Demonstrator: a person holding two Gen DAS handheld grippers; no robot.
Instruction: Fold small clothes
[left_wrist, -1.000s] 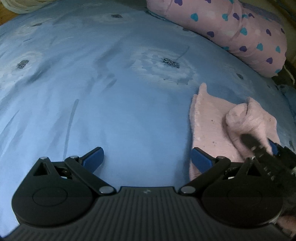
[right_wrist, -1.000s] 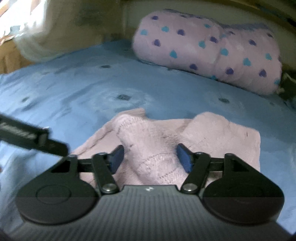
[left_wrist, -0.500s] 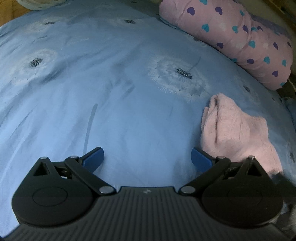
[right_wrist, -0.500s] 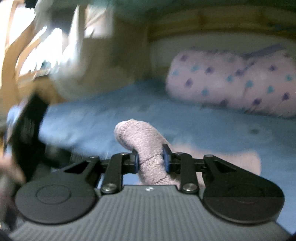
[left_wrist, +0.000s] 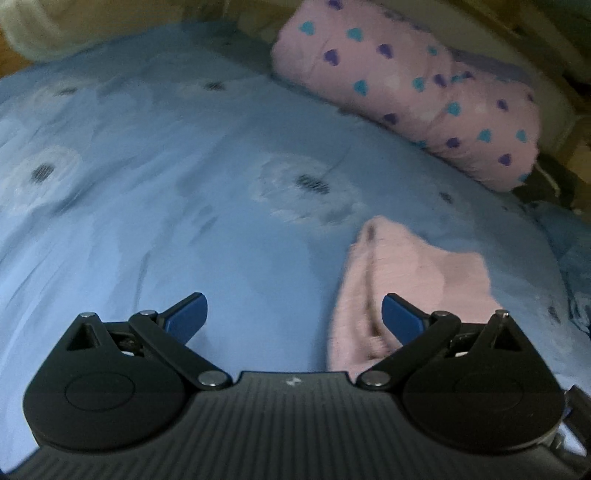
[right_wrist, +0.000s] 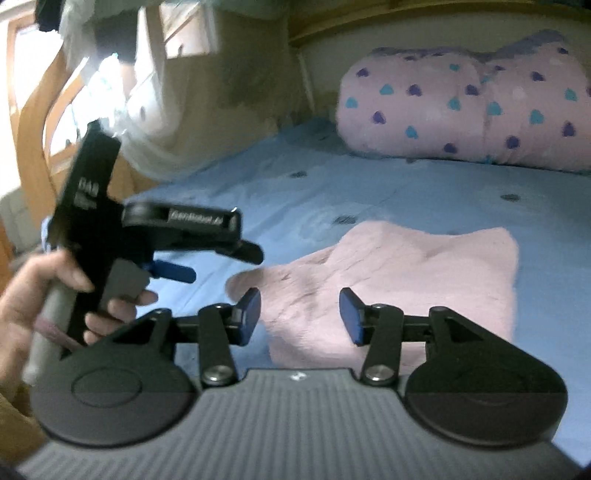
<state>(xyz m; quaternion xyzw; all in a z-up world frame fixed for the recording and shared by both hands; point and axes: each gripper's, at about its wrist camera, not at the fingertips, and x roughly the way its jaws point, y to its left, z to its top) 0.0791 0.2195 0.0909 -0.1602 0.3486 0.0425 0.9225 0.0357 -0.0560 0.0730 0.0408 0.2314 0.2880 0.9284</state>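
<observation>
- Bed, blue flowered sheet (left_wrist: 155, 206); heart-print pillow (left_wrist: 406, 88) at far edge.
- Pink garment (right_wrist: 406, 280): lying flat on sheet.
- Left claw (left_wrist: 295, 314): jaws spread wide, empty, beside garment.
- Right claw (right_wrist: 299, 314): jaws opening above garment, gripping nothing.

Left hand-held gripper (left_wrist: 293, 314) gapes empty; right hand-held gripper (right_wrist: 300, 314) is opening, empty.

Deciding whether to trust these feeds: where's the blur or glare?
Left wrist view: motion blur smears the pink garment and sheet. Right wrist view: bright window glare upper left, blurred left gripper and hand; garment readable.
</observation>
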